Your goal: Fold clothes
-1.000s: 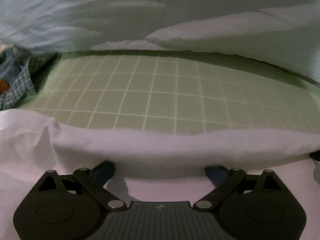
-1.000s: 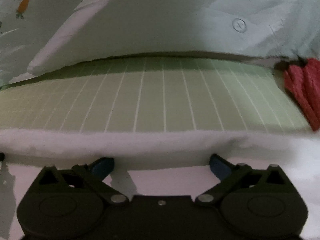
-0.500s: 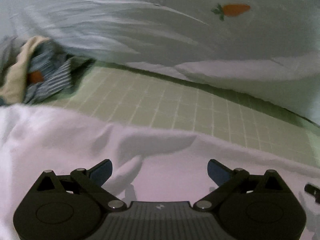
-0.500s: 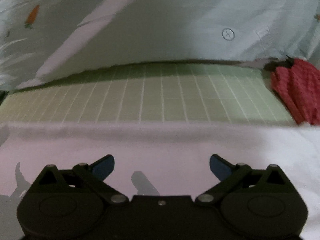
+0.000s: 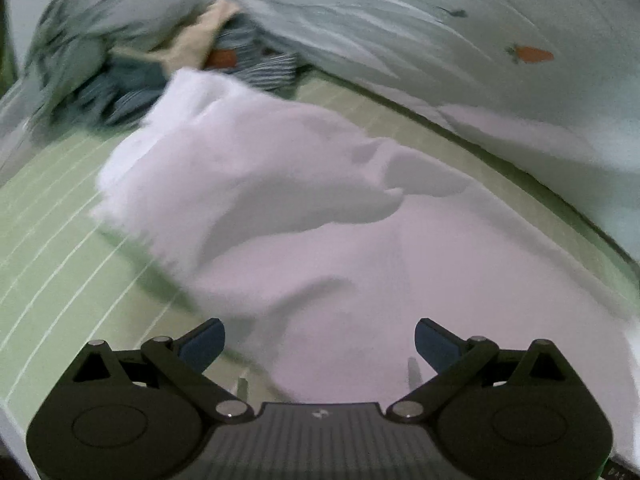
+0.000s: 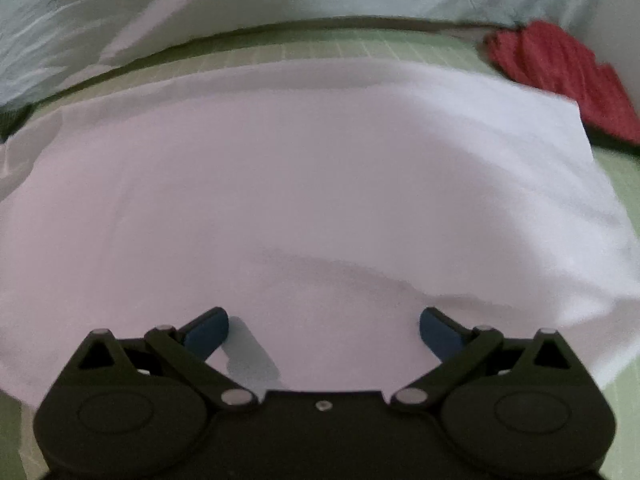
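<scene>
A white garment (image 5: 304, 216) lies spread on the green grid mat (image 5: 52, 264), rumpled and bunched at its far left end. In the right wrist view the same white garment (image 6: 304, 184) lies flatter, with a straight far edge and a corner at the right. My left gripper (image 5: 320, 344) hovers open just above the garment's near edge, nothing between its blue fingertips (image 5: 202, 342). My right gripper (image 6: 324, 332) is also open over the cloth, fingertips (image 6: 440, 332) apart and holding nothing.
A heap of striped and grey clothes (image 5: 120, 76) sits at the mat's far left. A red knitted item (image 6: 568, 76) lies at the far right. A pale sheet with carrot prints (image 5: 440, 32) borders the mat's far side.
Both grippers have pulled back and risen from the garment's far fold edge. The cloth now lies spread in front of them; the left view has swung toward the clothes heap.
</scene>
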The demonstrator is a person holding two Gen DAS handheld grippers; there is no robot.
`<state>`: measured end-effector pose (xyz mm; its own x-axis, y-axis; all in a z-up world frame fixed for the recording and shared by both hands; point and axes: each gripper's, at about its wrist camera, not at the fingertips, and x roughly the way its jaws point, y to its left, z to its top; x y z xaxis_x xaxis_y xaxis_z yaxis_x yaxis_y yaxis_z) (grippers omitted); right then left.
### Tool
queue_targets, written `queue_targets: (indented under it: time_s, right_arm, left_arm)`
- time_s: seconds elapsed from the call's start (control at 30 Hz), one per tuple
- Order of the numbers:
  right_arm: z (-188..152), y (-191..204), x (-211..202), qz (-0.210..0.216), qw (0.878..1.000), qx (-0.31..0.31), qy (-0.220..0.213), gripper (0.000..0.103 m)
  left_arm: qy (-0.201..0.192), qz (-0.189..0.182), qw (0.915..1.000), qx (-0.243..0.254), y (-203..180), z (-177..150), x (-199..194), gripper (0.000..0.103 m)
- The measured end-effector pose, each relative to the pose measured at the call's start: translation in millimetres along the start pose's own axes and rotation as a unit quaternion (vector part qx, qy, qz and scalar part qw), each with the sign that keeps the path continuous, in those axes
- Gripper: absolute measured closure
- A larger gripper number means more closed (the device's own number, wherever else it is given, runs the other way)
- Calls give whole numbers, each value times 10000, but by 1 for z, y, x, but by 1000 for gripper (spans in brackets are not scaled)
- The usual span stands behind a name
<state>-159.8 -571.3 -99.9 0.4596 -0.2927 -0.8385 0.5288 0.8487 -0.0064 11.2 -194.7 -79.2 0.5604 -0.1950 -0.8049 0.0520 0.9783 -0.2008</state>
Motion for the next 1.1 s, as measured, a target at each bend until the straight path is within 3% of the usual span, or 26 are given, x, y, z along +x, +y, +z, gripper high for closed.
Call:
queue_targets:
  time_s: [0.4,0.73,1.1]
  right_arm:
    - [-24,9,-17,-309,9978,589,36,0]
    - [-28,21,-21,-655,9919,1080,97,0]
    - [-17,20,-16,-831,9861,1367,447,0]
  left_arm:
    - [-191,-225,9970,-711,75,10,-15,3]
    - [-283,-469,9846,-1662,148,44,20,3]
    - [-371,-944,9736,-2043,173,72,59,2]
